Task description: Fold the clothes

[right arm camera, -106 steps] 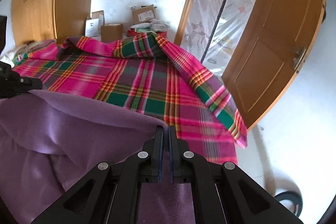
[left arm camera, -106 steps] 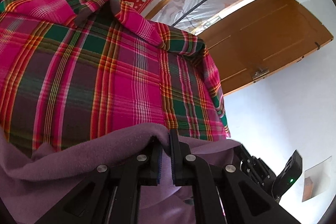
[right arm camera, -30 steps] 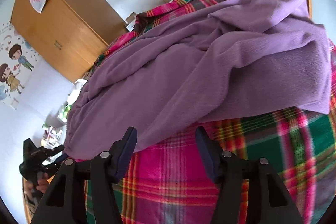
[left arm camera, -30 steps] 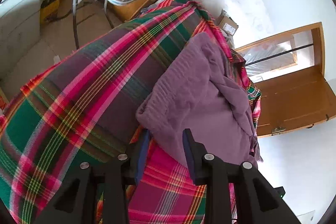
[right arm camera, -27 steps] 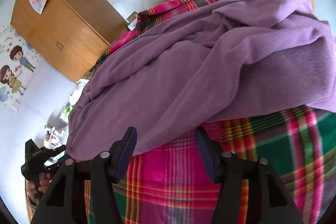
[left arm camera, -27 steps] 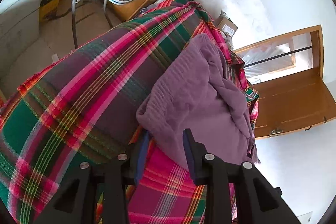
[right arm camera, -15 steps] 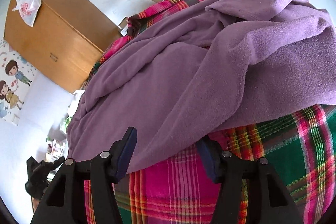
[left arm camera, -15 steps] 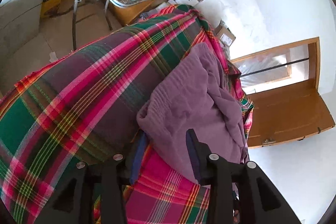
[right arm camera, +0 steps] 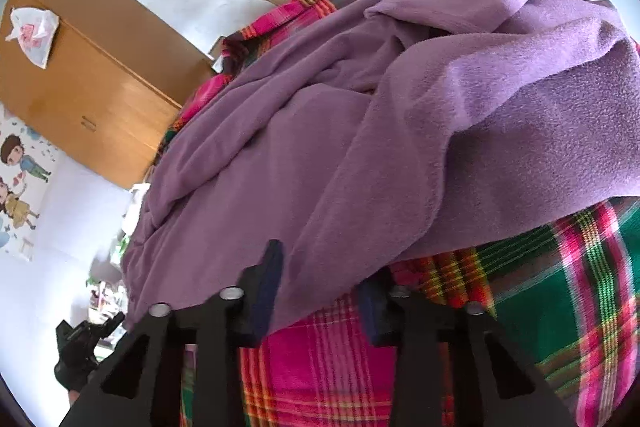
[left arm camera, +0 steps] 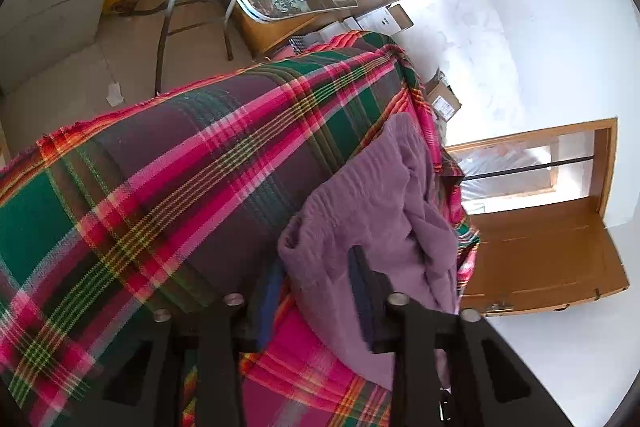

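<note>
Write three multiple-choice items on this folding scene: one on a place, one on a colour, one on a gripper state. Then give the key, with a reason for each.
1. Where does the purple garment lie?
A. on the floor
B. on the plaid cloth
C. on the wardrobe

2. Which colour is the garment?
A. purple
B. white
C. yellow

3. How are the right gripper and left gripper set?
A. both shut on fabric
B. one open, one shut
C. both open at the garment's edge

Key: B, plaid shows around and under the garment; A, its fleece reads purple in both views; C, a wide gap shows between each pair of fingers, with the hem lying in it.
</note>
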Available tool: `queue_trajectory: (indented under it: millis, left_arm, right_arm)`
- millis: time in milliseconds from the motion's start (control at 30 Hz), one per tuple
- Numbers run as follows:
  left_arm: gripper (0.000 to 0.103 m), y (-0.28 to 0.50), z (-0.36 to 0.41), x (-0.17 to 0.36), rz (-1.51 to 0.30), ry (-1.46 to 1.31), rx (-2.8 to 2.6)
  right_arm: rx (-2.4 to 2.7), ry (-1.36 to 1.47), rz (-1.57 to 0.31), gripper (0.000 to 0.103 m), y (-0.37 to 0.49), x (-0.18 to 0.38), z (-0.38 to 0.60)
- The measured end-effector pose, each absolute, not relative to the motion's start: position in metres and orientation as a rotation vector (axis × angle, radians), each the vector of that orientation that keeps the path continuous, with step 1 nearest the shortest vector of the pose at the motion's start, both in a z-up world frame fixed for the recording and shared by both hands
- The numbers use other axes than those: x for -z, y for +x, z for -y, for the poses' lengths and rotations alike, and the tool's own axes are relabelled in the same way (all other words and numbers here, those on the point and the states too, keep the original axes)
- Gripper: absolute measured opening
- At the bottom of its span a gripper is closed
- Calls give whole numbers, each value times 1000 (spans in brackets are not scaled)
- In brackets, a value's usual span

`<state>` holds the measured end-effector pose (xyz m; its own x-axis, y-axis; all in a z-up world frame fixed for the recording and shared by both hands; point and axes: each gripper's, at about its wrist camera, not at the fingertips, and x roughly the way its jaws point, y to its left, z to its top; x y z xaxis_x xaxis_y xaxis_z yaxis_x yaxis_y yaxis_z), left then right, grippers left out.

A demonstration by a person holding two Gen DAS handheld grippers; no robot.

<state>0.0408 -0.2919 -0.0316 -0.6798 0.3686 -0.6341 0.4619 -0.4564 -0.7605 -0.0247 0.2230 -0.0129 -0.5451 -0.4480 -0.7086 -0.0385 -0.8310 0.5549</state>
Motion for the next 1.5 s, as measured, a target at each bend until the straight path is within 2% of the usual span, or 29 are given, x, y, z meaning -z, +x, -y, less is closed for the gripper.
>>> queue_trajectory:
  millis: [67, 133, 200, 467, 900, 1500]
  left_arm:
    - [18, 41, 291, 32, -1578, 1235, 2332]
    - [14, 40, 291, 31, -1558, 1236, 2346]
    - [12, 40, 290, 28, -1527, 1236, 2377]
    - [11, 51, 295, 16, -1568, 1165, 2438]
    - [11, 84, 302, 7, -1582, 1124, 2479]
    - [11, 153, 307, 27, -1575, 1167, 2462]
  right_arm:
    - [2444, 1351, 775, 16, -25, 15, -224]
    - [2436, 1351, 775, 6, -24, 15, -225]
    - [2427, 1330, 772, 3, -22, 14, -224]
    - [2421, 1214, 715, 3, -3, -12, -222]
    - [2388, 1152, 727, 3, 38, -23, -219]
    - [2351, 1209, 793, 3, 104, 4, -238]
